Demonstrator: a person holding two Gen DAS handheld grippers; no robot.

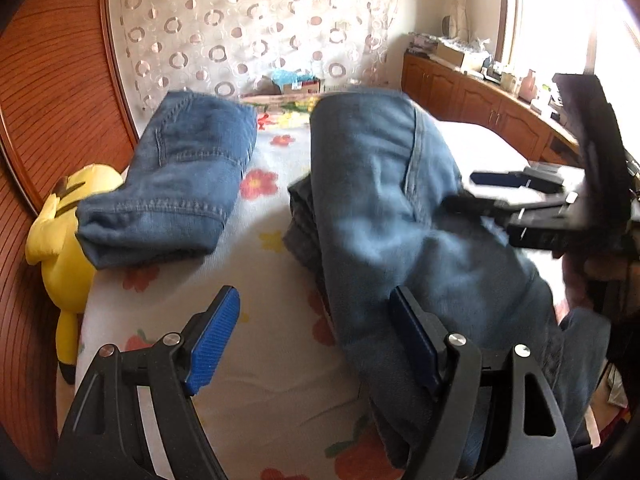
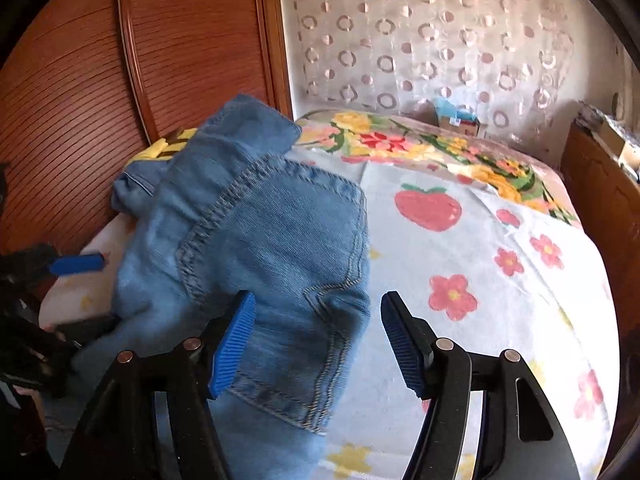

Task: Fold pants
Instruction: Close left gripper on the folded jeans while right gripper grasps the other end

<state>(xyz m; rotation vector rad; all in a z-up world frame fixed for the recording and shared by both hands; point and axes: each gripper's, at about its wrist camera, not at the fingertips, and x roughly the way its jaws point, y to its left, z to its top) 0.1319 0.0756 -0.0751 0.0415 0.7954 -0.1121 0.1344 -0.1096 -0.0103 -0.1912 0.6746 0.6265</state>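
Covering bed: floral sheet; wooden wardrobe beside.

a bed under a white flower-print sheet. lying on it: folded jeans at far left, loose jeans beside them, a yellow plush toy at the left edge.

No legible text, brand, number or sign appears in either view; the small box at the bed's far edge bears a label too blurred to read.
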